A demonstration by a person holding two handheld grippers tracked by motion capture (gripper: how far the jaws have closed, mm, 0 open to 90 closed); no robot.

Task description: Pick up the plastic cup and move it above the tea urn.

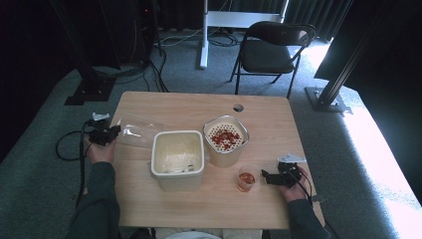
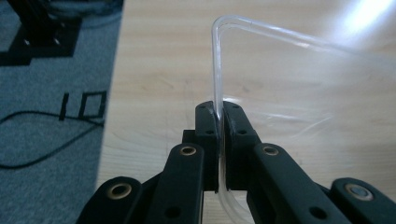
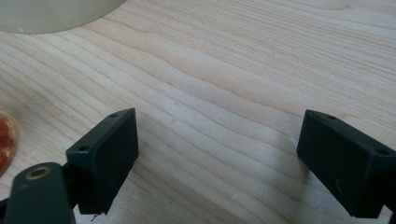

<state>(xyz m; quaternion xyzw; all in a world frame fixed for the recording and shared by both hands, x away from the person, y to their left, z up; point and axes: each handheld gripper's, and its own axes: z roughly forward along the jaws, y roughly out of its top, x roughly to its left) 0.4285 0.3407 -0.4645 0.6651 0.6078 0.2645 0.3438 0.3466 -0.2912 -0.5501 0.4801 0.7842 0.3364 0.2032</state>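
From above, the wooden table (image 1: 164,107) carries a cream square tub (image 1: 177,159) near its middle, a second cream tub (image 1: 225,140) just to its right topped by a perforated insert holding red pieces, and a small clear cup (image 1: 247,179) with something orange-red in it. A clear plastic lid (image 1: 135,133) lies at the table's left edge, just beside the square tub. A black folding chair (image 1: 272,50) stands on the carpet beyond the table.

The left gripper view shows what the high view cannot: the lid's (image 2: 280,70) rounded rim runs straight down between the two jaws of the left gripper (image 2: 219,122), which are pressed together on it, pinching the thin plastic edge. The rest of the lid spreads to the right over the wood. In the high view this gripper (image 1: 110,132) sits at the table's left edge in the person's left hand (image 1: 99,149), its tip at the lid's left end.

The right gripper view shows the right gripper (image 3: 219,140) with its jaws spread wide, bare table between them, holding nothing. The cup's (image 3: 5,144) orange edge shows at the far left of that view, and the curved base of a cream tub (image 3: 56,14) at the top left. From above, the right gripper (image 1: 264,177) rests low near the table's right front, just beside the cup and pointing toward it, held by the right hand (image 1: 293,186).
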